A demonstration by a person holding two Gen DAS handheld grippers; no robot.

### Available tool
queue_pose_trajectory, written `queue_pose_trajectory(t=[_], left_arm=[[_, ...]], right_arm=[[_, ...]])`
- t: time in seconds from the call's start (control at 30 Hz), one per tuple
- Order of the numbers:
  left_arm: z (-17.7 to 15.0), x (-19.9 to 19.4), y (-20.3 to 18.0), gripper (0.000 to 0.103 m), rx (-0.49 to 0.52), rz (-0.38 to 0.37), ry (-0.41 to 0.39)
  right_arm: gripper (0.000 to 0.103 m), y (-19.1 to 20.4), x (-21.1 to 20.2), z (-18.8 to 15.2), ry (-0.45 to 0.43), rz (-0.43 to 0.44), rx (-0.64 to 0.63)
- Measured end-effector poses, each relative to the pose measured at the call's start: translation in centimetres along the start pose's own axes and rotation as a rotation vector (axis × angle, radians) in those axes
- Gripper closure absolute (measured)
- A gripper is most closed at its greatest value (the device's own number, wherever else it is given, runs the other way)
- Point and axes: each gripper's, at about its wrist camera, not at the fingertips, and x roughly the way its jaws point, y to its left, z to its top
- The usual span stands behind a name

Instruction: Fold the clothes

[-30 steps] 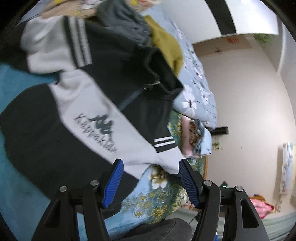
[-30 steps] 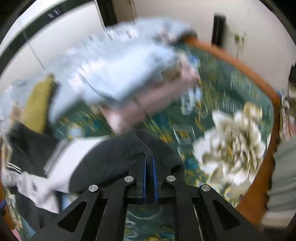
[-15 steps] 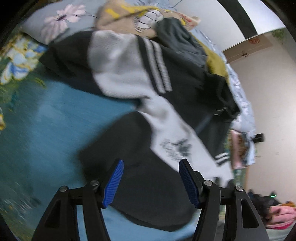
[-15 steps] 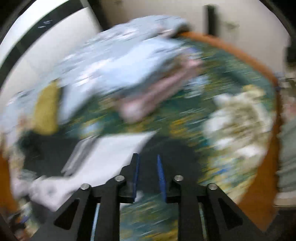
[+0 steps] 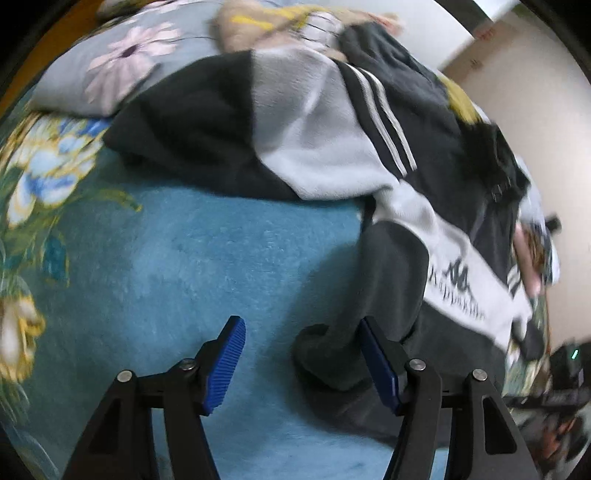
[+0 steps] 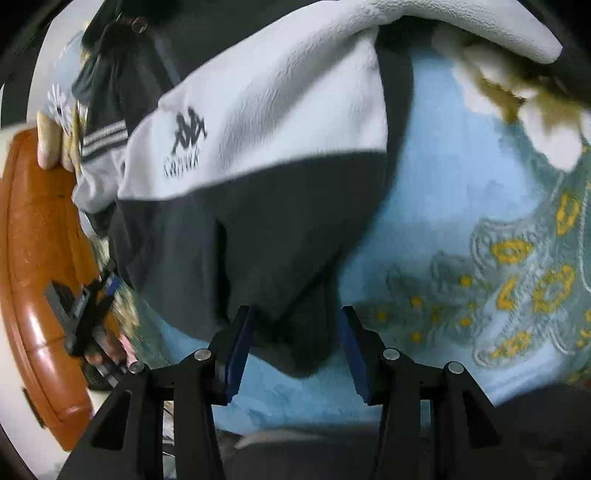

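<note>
A black and grey-white fleece jacket (image 5: 332, 147) with a printed logo lies spread on a teal floral bedspread (image 5: 184, 258). My left gripper (image 5: 301, 356) is open just above the bedspread; the jacket's dark bottom corner lies against its right finger. The jacket also fills the right wrist view (image 6: 258, 147). My right gripper (image 6: 295, 343) is open, its jaws on either side of the jacket's dark hem corner, not closed on it. The other gripper (image 6: 88, 310) shows at the left of the right wrist view.
More clothes are piled beyond the jacket: a dark grey garment (image 5: 399, 55), a mustard one (image 5: 458, 99) and a beige striped one (image 5: 295, 22). A floral pillow (image 5: 122, 66) lies at the back left. A wooden bed frame (image 6: 33, 258) runs along the left.
My right gripper was shut on the jacket's dark fabric and has opened. Both grippers have swung to the jacket's bottom hem. The left stayed open.
</note>
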Motion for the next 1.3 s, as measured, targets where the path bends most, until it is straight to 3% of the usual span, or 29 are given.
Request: queue_pose_trajectory(t=[0.2, 0.3, 0.37, 0.4, 0.43, 0.47, 0.5, 0.53, 0.6, 0.77, 0.9, 1.0, 1.2, 1.3], left_arm=[[0.6, 1.4, -0.8, 0.036, 0.214, -0.038, 0.018], [0.5, 2.0, -1.5, 0.036, 0.273, -0.076, 0.033], [0.4, 2.1, -2.2, 0.038, 0.304, -0.088, 0.046], [0.3, 2.1, -2.6, 0.043, 0.320, -0.094, 0.052], [0.2, 1.8, -3.0, 0.050, 0.334, -0.110, 0.053], [0.0, 1.2, -3.3, 0.070, 0.348, -0.132, 0.050], [-0.2, 0.6, -3.7, 0.083, 0.362, -0.154, 0.047], [-0.4, 0.0, -4.1, 0.088, 0.376, -0.177, 0.044], [-0.7, -1.2, -4.8, 0.091, 0.404, -0.222, 0.038], [-1.6, -4.2, -6.5, 0.092, 0.472, -0.334, 0.022], [0.6, -7.7, -6.9, 0.092, 0.382, -0.484, -0.085], [4.7, -7.4, -7.4, 0.092, 0.258, -0.532, -0.144], [12.3, 1.1, -7.9, 0.092, -0.029, -0.402, -0.047], [13.7, 3.9, -8.5, 0.092, -0.085, -0.353, -0.005]], right_arm=[[0.054, 3.4, 2.3, -0.4, 0.075, -0.179, -0.178], [0.054, 3.9, 3.5, 0.2, 0.094, -0.181, -0.185], [0.059, 3.9, 3.7, 0.6, 0.086, -0.162, -0.171], [0.068, 3.9, 3.6, 0.7, 0.076, -0.146, -0.163], [0.073, 4.0, 3.3, 0.8, 0.060, -0.131, -0.157], [0.076, 4.0, 2.8, 0.8, 0.040, -0.117, -0.156], [0.081, 4.0, 2.3, 0.9, 0.021, -0.103, -0.155], [0.085, 4.0, 1.7, 0.9, -0.003, -0.080, -0.151], [0.092, 3.8, -0.1, 0.7, -0.051, -0.020, -0.136], [0.094, 2.8, -5.5, -1.8, -0.135, 0.122, -0.153], [0.095, 1.2, -10.2, -2.9, -0.227, 0.299, -0.106], [0.095, -0.7, -13.4, -0.4, -0.328, 0.345, -0.032], [0.095, -6.0, -13.7, 6.8, -0.417, 0.321, 0.260], [0.095, -7.6, -12.5, 8.5, -0.440, 0.329, 0.349]])
